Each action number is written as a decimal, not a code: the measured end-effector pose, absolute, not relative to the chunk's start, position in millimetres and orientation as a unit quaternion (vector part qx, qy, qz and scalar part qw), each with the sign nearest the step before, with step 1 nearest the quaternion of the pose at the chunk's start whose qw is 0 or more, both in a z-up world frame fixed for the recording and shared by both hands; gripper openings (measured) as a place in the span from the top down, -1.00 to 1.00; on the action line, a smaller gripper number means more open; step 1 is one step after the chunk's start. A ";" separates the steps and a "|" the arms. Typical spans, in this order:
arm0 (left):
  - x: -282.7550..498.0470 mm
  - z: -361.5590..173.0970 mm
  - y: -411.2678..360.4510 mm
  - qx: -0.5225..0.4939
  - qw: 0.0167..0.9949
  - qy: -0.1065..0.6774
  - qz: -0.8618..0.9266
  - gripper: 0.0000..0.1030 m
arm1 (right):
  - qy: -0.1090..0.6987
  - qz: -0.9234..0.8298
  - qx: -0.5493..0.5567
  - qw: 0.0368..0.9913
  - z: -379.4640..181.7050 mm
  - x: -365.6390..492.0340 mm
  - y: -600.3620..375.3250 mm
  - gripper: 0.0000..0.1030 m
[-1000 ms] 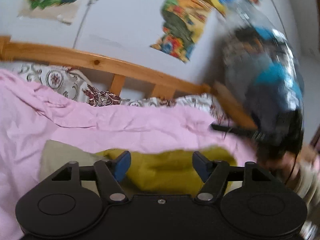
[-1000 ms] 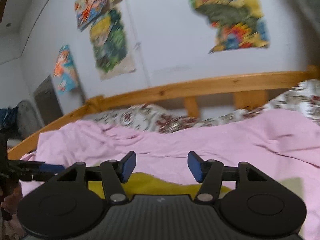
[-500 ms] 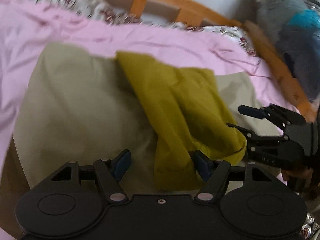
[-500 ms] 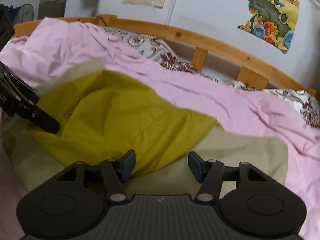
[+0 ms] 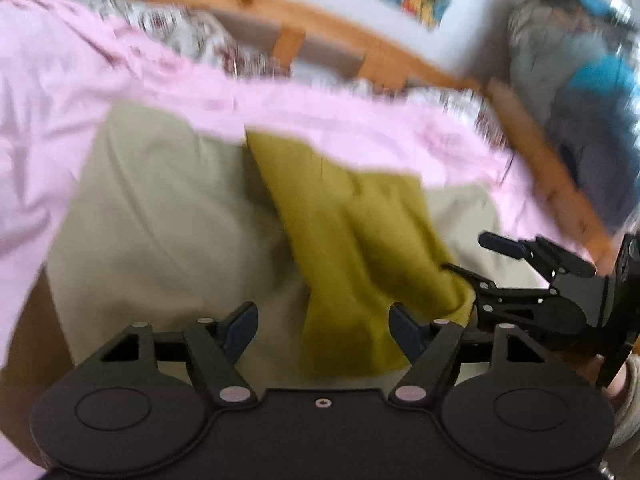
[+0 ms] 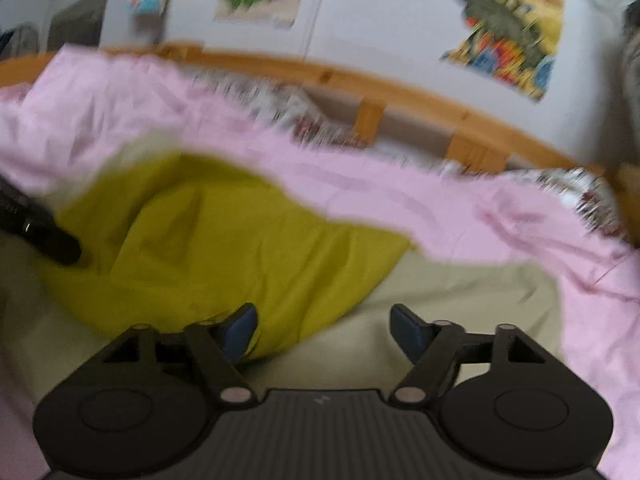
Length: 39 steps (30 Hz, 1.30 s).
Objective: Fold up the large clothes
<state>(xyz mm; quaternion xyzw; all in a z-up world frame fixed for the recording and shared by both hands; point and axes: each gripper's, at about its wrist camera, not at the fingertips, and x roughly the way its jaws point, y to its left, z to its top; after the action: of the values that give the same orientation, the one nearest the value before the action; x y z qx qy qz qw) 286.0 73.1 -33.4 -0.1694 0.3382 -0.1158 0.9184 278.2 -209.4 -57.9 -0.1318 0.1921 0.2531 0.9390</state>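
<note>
Now both views tilt lower than a second ago: wall posters filled them then, bedding fills them here. Both frames blurred.

Garment (image 5: 360, 236): olive-yellow, matte woven cloth, loosely bunched in soft folds, lying on a beige sheet (image 5: 160, 220) atop crumpled pink bedding (image 5: 60, 100). Curved wooden bed rail (image 5: 320, 16) behind; floral pillow beneath it.

Left gripper (image 5: 322, 326): jaws wide and opening, garment's near edge between the blue pads, not pinched.

Right gripper (image 6: 322, 328): jaws opening, wider than half a second ago; garment's hem beside the left pad, beige sheet in the gap. From the left view its fingers sit at the garment's right corner; contact unclear.
</note>
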 end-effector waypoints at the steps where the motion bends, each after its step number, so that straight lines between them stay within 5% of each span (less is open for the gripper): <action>1: 281.2 -29.5 75.1 -0.176 0.923 0.323 -0.113 -0.48 | 0.183 0.254 -0.119 0.942 -50.3 275.8 -208.5 -0.83; 3: 279.5 -23.4 74.0 -0.186 0.928 0.306 -0.102 -0.44 | 0.178 0.266 -0.104 0.942 -39.2 272.7 -201.8 -0.86; 5: 283.8 -24.9 73.4 -0.201 0.922 0.314 -0.108 -0.17 | 0.181 0.273 -0.117 0.938 -36.6 269.5 -189.2 -0.87; 7: 292.6 -31.9 70.7 -0.218 0.907 0.341 -0.117 0.61 | 0.194 0.270 -0.124 0.935 -38.9 270.1 -182.2 -0.87; 12: 297.9 -45.3 71.1 -0.278 0.881 0.365 -0.120 0.88 | 0.234 0.239 -0.102 0.937 -47.6 277.5 -190.4 -0.84; 20: 295.7 -62.2 66.7 -0.346 0.841 0.396 -0.127 0.90 | 0.233 0.219 -0.100 0.942 -44.5 278.3 -193.4 -0.86; 32: 268.9 -56.7 76.4 -0.296 0.870 0.378 -0.112 0.37 | 0.210 0.178 -0.147 0.950 -113.6 271.6 -174.7 -0.99; 36: 234.4 -41.6 89.6 -0.270 0.899 0.338 -0.066 -0.36 | 0.180 0.161 -0.160 0.957 -117.3 260.1 -173.0 -0.99; 39: 202.5 -34.5 102.5 -0.255 0.912 0.321 -0.009 -0.66 | 0.175 0.156 -0.155 0.960 -117.4 256.6 -175.4 -1.00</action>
<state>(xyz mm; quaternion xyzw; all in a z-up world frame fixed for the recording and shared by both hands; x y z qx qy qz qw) 202.5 102.5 -34.5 -0.2549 0.3207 -0.0090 0.9122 256.6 -175.4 -117.4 -0.1546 0.1747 0.1558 0.9598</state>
